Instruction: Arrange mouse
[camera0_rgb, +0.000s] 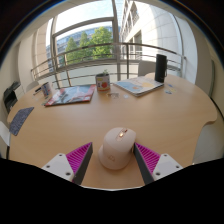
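Pale beige mouse (116, 146), upright on wooden table, between the spread tongs (117, 160), gaps either side

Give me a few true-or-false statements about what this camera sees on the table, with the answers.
1. A white mouse lies on the wooden table between the gripper fingers. True.
2. The fingers press the mouse from both sides. False: a gap shows at either side, and the mouse rests on the table.
3. A magazine lies beyond the mouse, near the far side of the table. True.
4. The small can lies tipped on its side. False: it stands upright, beside the magazine.
5. The dark speaker stands right next to the mouse. False: it stands far off, at the table's far edge by the window.
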